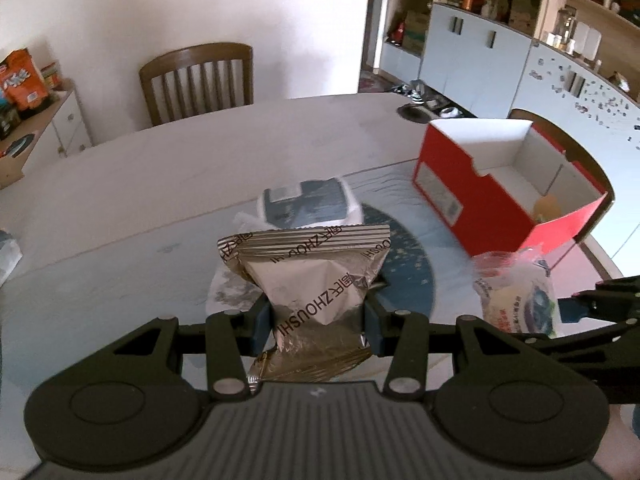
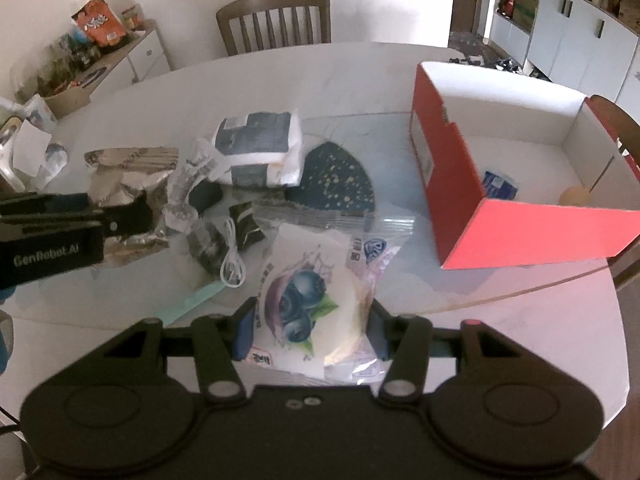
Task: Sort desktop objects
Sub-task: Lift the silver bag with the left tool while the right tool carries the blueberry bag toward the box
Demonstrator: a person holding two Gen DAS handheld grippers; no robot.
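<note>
I see a pale, rounded counter (image 2: pixel 280 80) under a clear sheet. On its right stands an open red box (image 2: pixel 520 236) with a white inside. Left of the box lies a dark mat (image 2: pixel 336 176). A blue-and-white packet (image 2: pixel 256 140) rests on the mat's far left edge. Nearer lie a coiled white cable (image 2: pixel 232 264) and small dark sachets (image 2: pixel 246 224).

Small items in the red box (image 2: pixel 520 236) indistinct at three o'clock, sideboard clutter (image 2: pixel 72 56) blurred at ten o'clock
</note>
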